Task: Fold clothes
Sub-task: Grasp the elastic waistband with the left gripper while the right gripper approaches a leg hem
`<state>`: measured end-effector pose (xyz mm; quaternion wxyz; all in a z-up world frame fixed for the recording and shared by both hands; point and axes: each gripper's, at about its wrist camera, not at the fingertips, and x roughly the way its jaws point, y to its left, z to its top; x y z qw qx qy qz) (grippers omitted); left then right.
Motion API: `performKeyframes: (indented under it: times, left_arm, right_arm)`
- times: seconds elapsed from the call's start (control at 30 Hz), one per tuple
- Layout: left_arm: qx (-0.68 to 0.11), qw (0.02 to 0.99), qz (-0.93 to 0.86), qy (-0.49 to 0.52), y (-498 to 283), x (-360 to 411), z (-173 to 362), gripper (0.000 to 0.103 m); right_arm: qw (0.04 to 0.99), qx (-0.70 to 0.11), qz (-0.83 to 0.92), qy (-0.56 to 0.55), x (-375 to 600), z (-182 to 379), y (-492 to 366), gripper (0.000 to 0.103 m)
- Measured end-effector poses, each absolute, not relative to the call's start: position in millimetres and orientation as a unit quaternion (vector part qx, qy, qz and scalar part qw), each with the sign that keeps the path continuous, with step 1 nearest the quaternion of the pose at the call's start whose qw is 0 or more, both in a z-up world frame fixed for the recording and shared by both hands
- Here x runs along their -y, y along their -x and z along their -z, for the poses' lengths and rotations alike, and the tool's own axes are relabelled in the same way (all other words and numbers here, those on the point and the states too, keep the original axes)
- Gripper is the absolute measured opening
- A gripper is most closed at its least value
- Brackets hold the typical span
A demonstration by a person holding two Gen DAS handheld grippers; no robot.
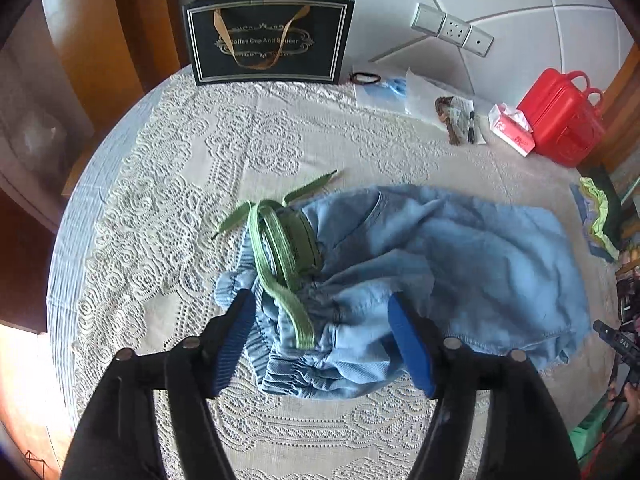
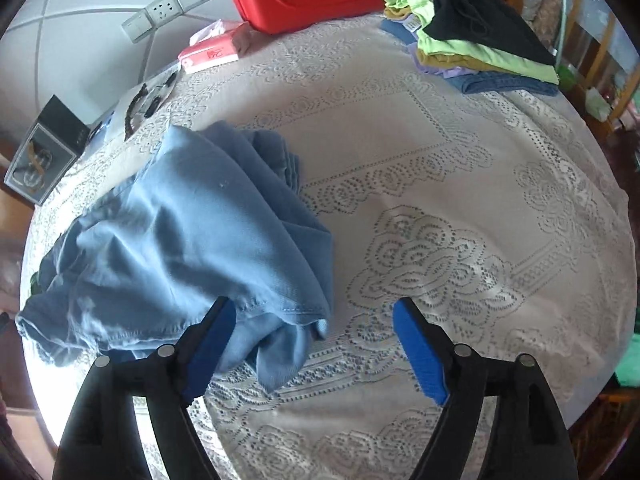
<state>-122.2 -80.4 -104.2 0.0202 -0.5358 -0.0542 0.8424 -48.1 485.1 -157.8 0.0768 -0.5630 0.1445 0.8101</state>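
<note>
My blue shorts (image 1: 440, 264) lie crumpled mid-table, unfolded, both my left gripper (image 1: 322, 340) and right gripper (image 2: 314, 346) spread wide, empty (folded stack (image 2: 480, 44) sits at the far right corner).

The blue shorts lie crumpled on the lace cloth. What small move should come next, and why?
Probably close the left hand-held gripper on the elastic waistband: its open jaws already straddle that bunched edge of the blue shorts, while the right hand-held gripper is open by the hem.
</note>
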Motion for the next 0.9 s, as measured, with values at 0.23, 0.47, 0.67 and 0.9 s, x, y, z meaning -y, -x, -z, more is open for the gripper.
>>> performKeyframes:
  times: [0.23, 0.47, 0.67, 0.9]
  left_arm:
    - [0.05, -0.057, -0.818, 0.57, 174.8, 101.4, 170.9, 0.089]
    - [0.051, -0.036, -0.783, 0.618, 197.9, 82.3, 236.0, 0.055]
    - [0.018, -0.066, -0.817, 0.573, 188.3, 83.8, 200.3, 0.026]
    - [0.02, -0.086, -0.861, 0.501, 215.8, 108.1, 123.5, 0.015]
  right_arm:
    - [0.078, -0.161, -0.806, 0.565, -488.5, 168.9, 47.6, 0.081]
    - [0.062, -0.148, -0.8, 0.579, -479.9, 190.6, 54.6, 0.103]
    - [0.052, -0.093, -0.795, 0.597, -454.4, 211.2, 75.0, 0.052]
    - [0.04, -0.017, -0.89, 0.454, -429.0, 93.8, 126.2, 0.009]
